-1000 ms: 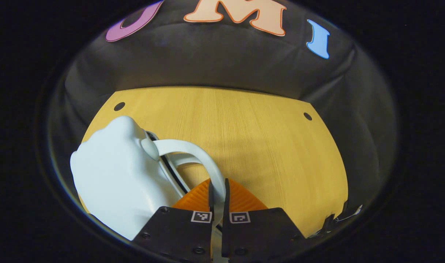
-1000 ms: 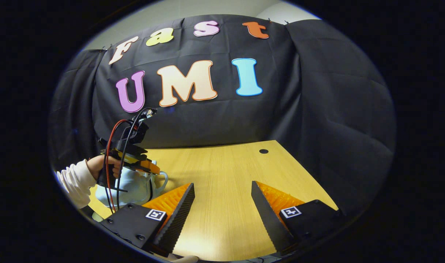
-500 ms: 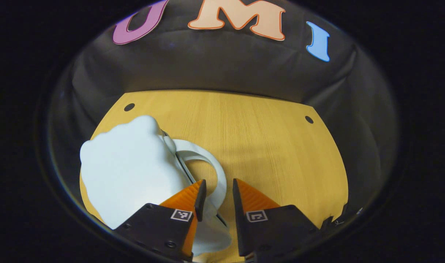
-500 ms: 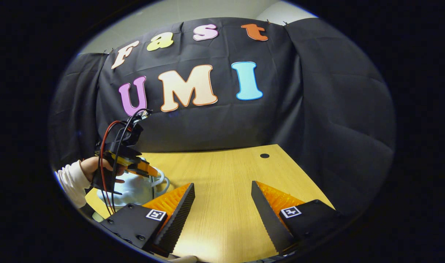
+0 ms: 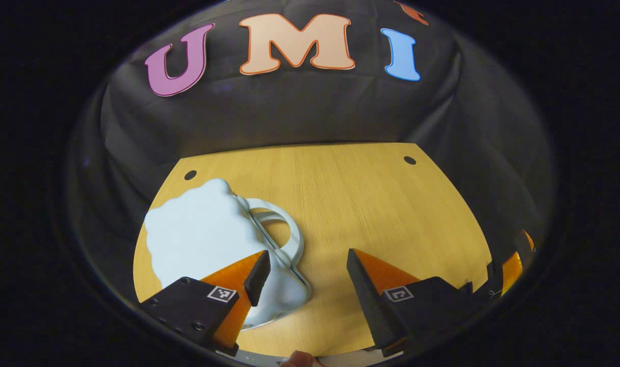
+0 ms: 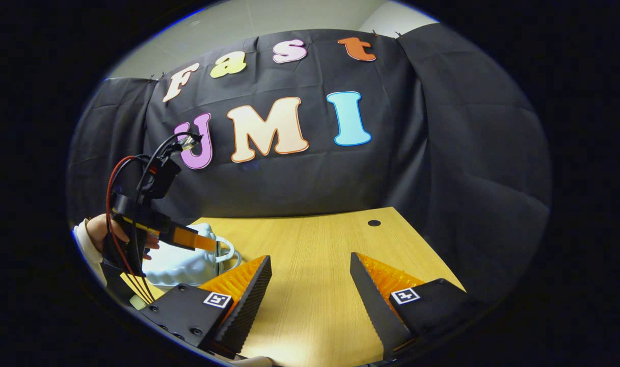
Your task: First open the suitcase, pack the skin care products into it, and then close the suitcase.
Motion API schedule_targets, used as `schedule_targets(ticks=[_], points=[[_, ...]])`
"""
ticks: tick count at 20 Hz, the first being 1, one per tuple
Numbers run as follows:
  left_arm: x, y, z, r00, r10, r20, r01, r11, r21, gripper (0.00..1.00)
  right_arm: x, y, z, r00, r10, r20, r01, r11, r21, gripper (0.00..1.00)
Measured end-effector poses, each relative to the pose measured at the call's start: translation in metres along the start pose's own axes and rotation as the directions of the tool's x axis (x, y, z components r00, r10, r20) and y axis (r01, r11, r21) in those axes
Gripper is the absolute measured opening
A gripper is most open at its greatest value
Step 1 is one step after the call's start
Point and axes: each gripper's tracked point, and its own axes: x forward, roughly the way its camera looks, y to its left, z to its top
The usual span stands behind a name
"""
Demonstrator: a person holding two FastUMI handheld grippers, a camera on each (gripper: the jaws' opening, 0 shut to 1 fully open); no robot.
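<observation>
The left gripper (image 5: 304,265) has let go of the handle (image 5: 289,232) and lifted away, fingers spread and empty. The pale blue suitcase (image 5: 208,239) lies shut at the table's (image 5: 371,204) left end. The right gripper (image 6: 310,278) hangs open over bare wood. The packing looks finished.

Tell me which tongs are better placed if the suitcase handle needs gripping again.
Left. The left tongs hang open right over the pale suitcase, its handle just ahead. The right tongs are open over bare table, well off to the side.
</observation>
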Motion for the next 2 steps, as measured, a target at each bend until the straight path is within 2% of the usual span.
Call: schedule_targets(ticks=[2], points=[[-0.013,-0.002,-0.0095,1.0,0.001,-0.002,-0.001,1.0,-0.012,0.89,-0.0026,-0.0013,0.0009,1.0,0.003,0.009,-0.003,1.0,0.0,0.98]])
